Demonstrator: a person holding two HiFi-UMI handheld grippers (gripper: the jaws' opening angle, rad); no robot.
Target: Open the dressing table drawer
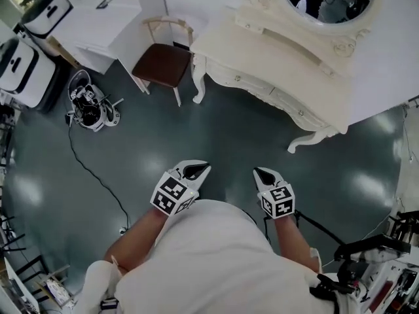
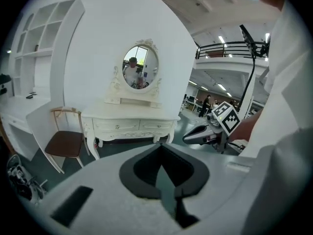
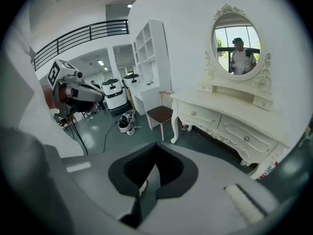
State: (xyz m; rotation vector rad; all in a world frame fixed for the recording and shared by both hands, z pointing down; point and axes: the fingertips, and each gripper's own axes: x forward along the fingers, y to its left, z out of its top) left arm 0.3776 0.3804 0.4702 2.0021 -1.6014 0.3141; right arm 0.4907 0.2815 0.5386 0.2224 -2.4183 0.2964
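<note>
The cream dressing table [image 1: 275, 51] with an oval mirror stands against the wall, across a stretch of dark floor from me. Its two drawers are closed, with small knobs on the left drawer [image 3: 201, 115] and the right drawer [image 3: 247, 138]. In the left gripper view the dressing table [image 2: 132, 124] is straight ahead at a distance. My left gripper [image 1: 198, 169] and right gripper [image 1: 262, 174] hover side by side over the floor, well short of the table. Both have their jaws together and nothing between them. Each gripper camera sees its own closed tips, left gripper [image 2: 160, 148] and right gripper [image 3: 155, 148].
A wooden chair with a brown seat [image 1: 162, 63] stands left of the table. Further left are a white desk and shelf unit [image 1: 98, 18], two white machines [image 1: 19, 64], and a device with tangled cables [image 1: 88, 106] whose cord trails over the floor. A black stand [image 1: 366, 247] is at lower right.
</note>
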